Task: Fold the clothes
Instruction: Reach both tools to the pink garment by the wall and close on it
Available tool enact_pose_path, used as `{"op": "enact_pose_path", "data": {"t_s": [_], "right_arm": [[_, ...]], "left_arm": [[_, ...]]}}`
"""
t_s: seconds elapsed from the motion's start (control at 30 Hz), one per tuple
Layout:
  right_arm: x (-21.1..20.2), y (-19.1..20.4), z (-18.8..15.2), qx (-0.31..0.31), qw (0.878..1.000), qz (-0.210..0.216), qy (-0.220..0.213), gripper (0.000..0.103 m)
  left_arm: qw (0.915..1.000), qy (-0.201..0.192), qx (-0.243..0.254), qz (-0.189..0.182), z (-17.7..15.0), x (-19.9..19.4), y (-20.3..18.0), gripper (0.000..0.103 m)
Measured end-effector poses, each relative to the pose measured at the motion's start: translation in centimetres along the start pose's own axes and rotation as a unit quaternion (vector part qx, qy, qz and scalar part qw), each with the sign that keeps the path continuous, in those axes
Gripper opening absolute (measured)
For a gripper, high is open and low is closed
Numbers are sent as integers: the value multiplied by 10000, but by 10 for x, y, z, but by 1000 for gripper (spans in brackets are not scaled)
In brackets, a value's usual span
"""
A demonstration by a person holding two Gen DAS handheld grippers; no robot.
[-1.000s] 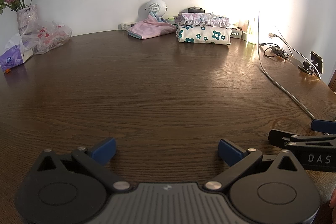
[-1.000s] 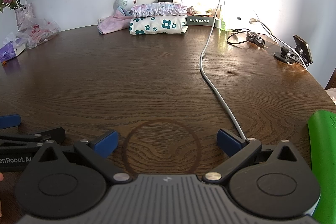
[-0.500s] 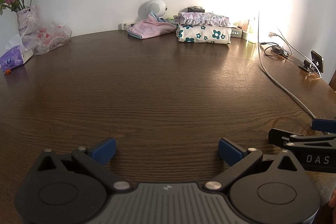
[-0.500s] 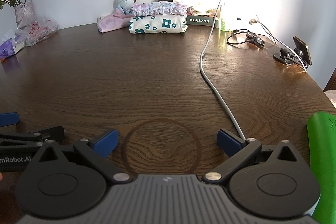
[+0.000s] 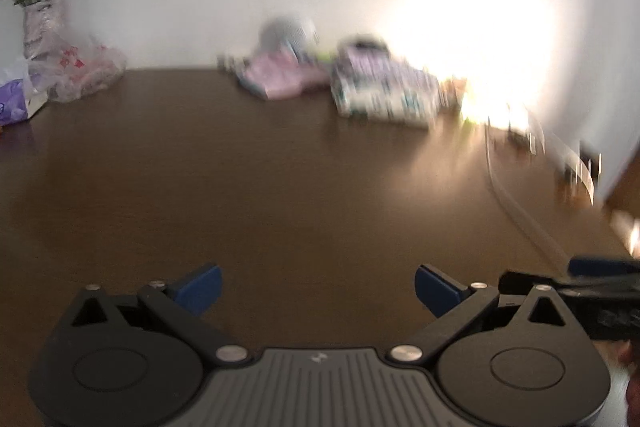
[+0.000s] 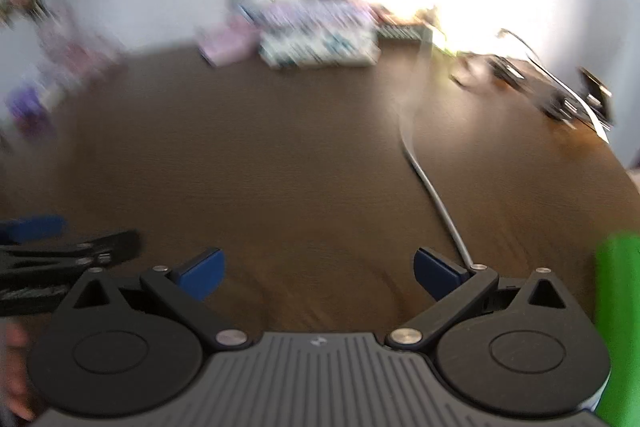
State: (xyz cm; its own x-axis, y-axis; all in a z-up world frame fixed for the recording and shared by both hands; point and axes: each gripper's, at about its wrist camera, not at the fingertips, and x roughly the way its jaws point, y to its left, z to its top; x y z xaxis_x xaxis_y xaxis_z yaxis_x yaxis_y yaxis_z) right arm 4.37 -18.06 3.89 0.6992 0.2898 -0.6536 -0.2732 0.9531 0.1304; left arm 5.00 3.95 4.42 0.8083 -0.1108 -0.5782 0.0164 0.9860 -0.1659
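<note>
Both now views are smeared by motion. A folded stack of floral cloth (image 5: 384, 99) (image 6: 318, 39) lies at the far edge of the brown table (image 5: 280, 187), with a pink garment (image 5: 280, 79) (image 6: 226, 41) beside it on the left. My left gripper (image 5: 318, 289) hovers low over bare wood near the front, open, nothing between its blue fingertips. My right gripper (image 6: 318, 273) is likewise open and empty; it shows in the left wrist view at the right edge (image 5: 592, 275). A bright green cloth (image 6: 618, 327) sits at the right edge of the right wrist view.
A grey cable (image 6: 424, 163) runs from the far edge toward the front. A vase of flowers (image 5: 36, 7), plastic bags and a tissue pack stand at the far left. A phone on a stand (image 6: 596, 95) and wires occupy the far right. A round white device (image 5: 288, 31) sits behind the clothes.
Both grippers have moved, blurring the views; the far objects sit lower in each view and have shifted sideways in the right wrist view. Both stay open and empty.
</note>
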Motion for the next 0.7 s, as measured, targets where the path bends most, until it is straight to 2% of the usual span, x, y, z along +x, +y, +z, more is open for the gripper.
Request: {"op": "enact_pose_path", "data": {"t_s": [0.1,0.17,0.23,0.3,0.37,0.43,0.5,0.57,0.7], "right_arm": [[-6,8,41,156,9948,776,-642,103],[1,19,76,85,9899,1071,-924,103],[15,27,119,162,9835,1262,-1286,102],[42,34,167,211,9792,1404,-1449,102],[74,42,218,184,9772,1537,-1453,102],[120,54,267,-17,9811,1508,-1216,102],[174,70,305,-350,9868,1395,-744,98],[223,80,329,-406,9908,1241,-345,78],[301,95,358,-407,9932,1053,281,76]], "left_arm": [[9995,-165,-143,-226,42,14,16,103],[9991,-306,-47,-296,81,37,34,103],[9993,-306,-107,-199,115,68,55,103],[9978,-25,-635,-199,146,105,78,103],[9879,263,-1457,-458,167,142,102,100],[9723,502,-2189,-653,185,177,123,95],[9614,564,-2622,-624,193,206,135,93],[9517,644,-2949,-569,200,234,144,86],[9579,758,-2744,-376,206,269,134,85]]}}
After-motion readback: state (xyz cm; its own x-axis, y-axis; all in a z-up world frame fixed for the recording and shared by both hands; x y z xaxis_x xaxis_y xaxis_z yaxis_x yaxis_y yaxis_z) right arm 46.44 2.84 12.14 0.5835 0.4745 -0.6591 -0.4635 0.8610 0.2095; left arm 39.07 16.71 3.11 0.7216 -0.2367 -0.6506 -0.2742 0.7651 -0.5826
